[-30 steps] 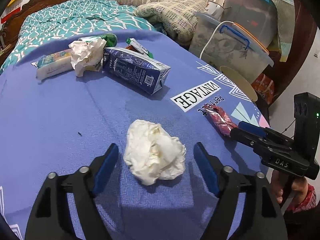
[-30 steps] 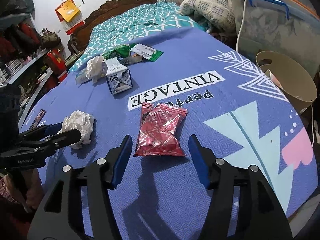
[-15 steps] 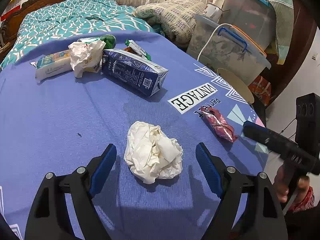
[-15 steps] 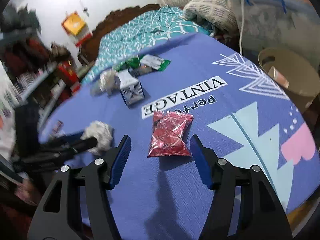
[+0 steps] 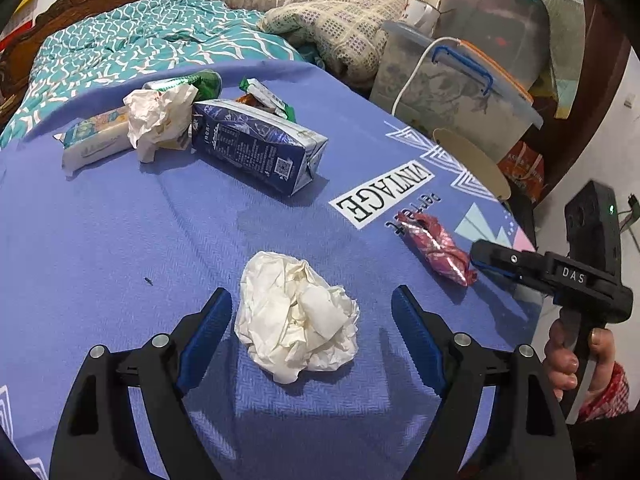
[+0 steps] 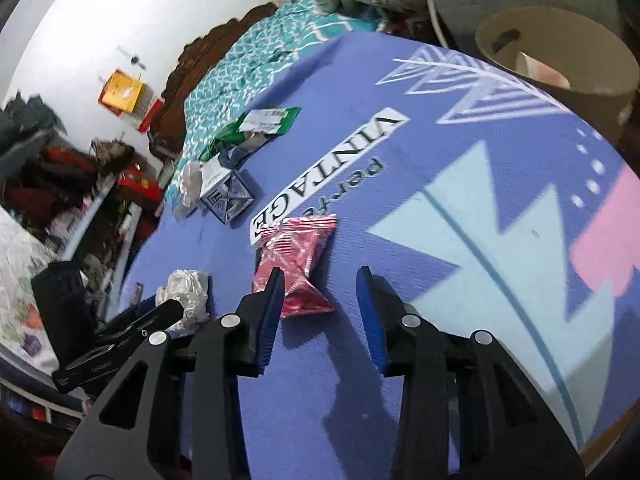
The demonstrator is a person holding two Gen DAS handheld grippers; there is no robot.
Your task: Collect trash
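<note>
A crumpled white tissue point(image 5: 296, 316) lies on the blue tablecloth point(image 5: 120, 240) between the fingers of my left gripper point(image 5: 311, 293). That gripper is open, and both pads stand clear of the tissue. A red foil wrapper point(image 6: 296, 248) lies by the "VINTAGE" print. My right gripper point(image 6: 319, 273) is tilted over its near end with the jaws closing. The left fingertip overlaps the wrapper and the right fingertip stands apart from it. From the left wrist view, the right gripper point(image 5: 480, 254) reaches the red wrapper point(image 5: 434, 248) from the side.
Farther back lie a blue carton point(image 5: 256, 152), another crumpled paper point(image 5: 160, 114), a tissue pack point(image 5: 96, 140) and green wrappers point(image 5: 264, 94). A tan round bin point(image 6: 560, 52) stands beyond the table's edge. Plastic storage boxes point(image 5: 460, 88) stand behind it. A bed lies beyond the table.
My right gripper has rolled and moved in over the red wrapper's near end, and its jaws have narrowed. The left gripper and the white tissue have stayed put.
</note>
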